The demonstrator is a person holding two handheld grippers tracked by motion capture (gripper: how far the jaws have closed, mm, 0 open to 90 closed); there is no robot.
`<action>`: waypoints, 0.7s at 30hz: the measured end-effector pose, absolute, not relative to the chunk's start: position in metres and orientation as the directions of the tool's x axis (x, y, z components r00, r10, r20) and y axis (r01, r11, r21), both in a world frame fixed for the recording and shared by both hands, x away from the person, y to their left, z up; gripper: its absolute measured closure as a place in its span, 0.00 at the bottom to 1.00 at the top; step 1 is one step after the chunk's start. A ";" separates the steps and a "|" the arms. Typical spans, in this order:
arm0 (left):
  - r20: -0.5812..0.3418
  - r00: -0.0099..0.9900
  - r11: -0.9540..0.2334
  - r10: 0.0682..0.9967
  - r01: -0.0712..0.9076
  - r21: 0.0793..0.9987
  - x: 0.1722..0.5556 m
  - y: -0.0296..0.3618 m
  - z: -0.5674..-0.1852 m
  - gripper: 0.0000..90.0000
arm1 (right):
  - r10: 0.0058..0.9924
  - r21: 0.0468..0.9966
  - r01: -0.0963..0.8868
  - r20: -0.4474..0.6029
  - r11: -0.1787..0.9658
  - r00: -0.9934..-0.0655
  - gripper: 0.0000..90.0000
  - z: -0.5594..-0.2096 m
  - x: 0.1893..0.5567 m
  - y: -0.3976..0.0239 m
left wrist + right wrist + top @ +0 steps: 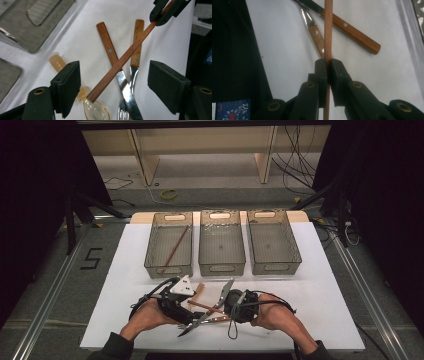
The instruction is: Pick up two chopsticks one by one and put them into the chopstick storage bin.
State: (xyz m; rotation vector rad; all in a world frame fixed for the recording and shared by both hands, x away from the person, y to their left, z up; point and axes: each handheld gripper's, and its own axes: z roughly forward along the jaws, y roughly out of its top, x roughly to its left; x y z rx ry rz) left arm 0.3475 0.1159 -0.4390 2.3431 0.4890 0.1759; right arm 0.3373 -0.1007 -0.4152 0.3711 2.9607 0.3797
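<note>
Covering the table (325,285), a white sheet; dark curtains surround it.

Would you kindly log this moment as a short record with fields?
right gripper: shut on a wooden stick
left gripper: open, jaws either side of the stick's free end
under the stick: knife and fork, both wooden-handled, crossed on the white table
beside them: clear spoon
bins: three at the back; left bin holds another stick
</note>
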 end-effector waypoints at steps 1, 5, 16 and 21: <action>-0.006 0.922 -0.677 0.387 0.288 0.677 0.347 0.115 -0.439 0.30 | 0.250 0.265 0.216 -0.101 0.940 -0.963 0.94 -0.415 0.336 -0.100; 0.023 0.936 -0.722 0.351 0.255 0.643 0.344 0.112 -0.441 0.36 | 0.229 0.262 0.197 -0.098 0.945 -0.968 0.94 -0.414 0.332 -0.096; 0.046 0.958 -0.788 0.283 0.205 0.581 0.338 0.107 -0.444 0.56 | 0.187 0.256 0.159 -0.090 0.953 -0.978 0.94 -0.415 0.326 -0.090; 0.040 0.964 -0.801 0.264 0.196 0.565 0.337 0.105 -0.446 0.63 | 0.169 0.256 0.142 -0.089 0.956 -0.982 0.94 -0.415 0.324 -0.089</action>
